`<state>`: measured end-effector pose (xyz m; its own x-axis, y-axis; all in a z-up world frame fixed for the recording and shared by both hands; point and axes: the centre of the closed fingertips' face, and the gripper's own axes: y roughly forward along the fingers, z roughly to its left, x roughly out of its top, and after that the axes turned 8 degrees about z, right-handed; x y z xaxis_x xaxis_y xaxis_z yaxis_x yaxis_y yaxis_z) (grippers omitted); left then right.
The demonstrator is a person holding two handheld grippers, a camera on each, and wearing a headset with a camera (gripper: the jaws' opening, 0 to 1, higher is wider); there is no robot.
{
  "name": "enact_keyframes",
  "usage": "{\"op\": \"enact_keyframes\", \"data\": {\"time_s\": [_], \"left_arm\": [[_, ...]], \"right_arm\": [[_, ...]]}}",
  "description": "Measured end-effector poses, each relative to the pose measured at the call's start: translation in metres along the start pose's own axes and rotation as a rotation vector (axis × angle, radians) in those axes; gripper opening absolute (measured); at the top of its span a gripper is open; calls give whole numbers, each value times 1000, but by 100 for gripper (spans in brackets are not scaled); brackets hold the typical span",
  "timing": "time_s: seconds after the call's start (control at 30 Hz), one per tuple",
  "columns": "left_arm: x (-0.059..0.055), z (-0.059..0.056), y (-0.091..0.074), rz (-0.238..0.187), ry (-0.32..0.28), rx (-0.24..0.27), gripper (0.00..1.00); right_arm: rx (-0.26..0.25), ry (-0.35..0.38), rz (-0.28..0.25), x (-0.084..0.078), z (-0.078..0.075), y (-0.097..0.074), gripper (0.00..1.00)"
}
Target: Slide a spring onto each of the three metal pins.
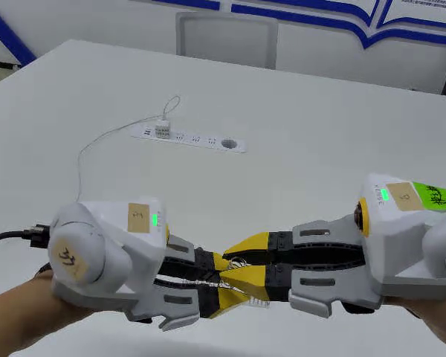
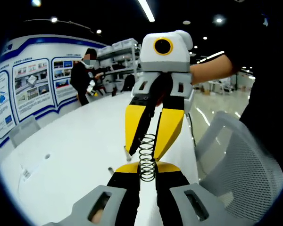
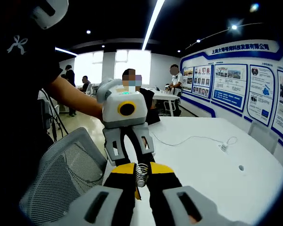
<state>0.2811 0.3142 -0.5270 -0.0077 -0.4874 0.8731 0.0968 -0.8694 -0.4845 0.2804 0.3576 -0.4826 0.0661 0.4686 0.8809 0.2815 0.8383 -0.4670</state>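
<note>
My two grippers meet tip to tip low over the white table (image 1: 320, 149). The left gripper (image 1: 227, 281) comes in from the left, and a thin metal pin (image 1: 184, 282) lies along its closed jaws. Opposite it, the right gripper (image 1: 235, 269) has its yellow jaws pressed on a steel coil spring (image 1: 238, 262). In the left gripper view the spring (image 2: 147, 157) runs from my own jaws (image 2: 148, 167) up into the right gripper (image 2: 146, 151). In the right gripper view the spring (image 3: 141, 174) sits between my yellow tips (image 3: 142, 168), facing the left gripper (image 3: 137, 159). Most of the pin is hidden.
A white power strip (image 1: 189, 138) with a plug and thin cable lies mid-table. A grey chair (image 1: 227, 37) stands at the far edge. A black cable (image 1: 7, 238) trails from the left gripper. A mesh chair (image 2: 236, 155) stands beside the table; people stand farther back.
</note>
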Motion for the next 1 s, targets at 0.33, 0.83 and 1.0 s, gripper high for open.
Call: {"op": "enact_keyframes", "data": {"time_s": [0.33, 0.83, 1.0], "left_arm": [[0, 1, 2, -3, -16, -2, 12], [-15, 16, -2, 25, -73, 16, 26], [-20, 24, -12, 28, -90, 44, 29]], "right_arm": [[-23, 10, -2, 0, -4, -2, 10], [-147, 45, 12, -8, -45, -29, 10], [-236, 84, 32, -20, -73, -47, 10]]}}
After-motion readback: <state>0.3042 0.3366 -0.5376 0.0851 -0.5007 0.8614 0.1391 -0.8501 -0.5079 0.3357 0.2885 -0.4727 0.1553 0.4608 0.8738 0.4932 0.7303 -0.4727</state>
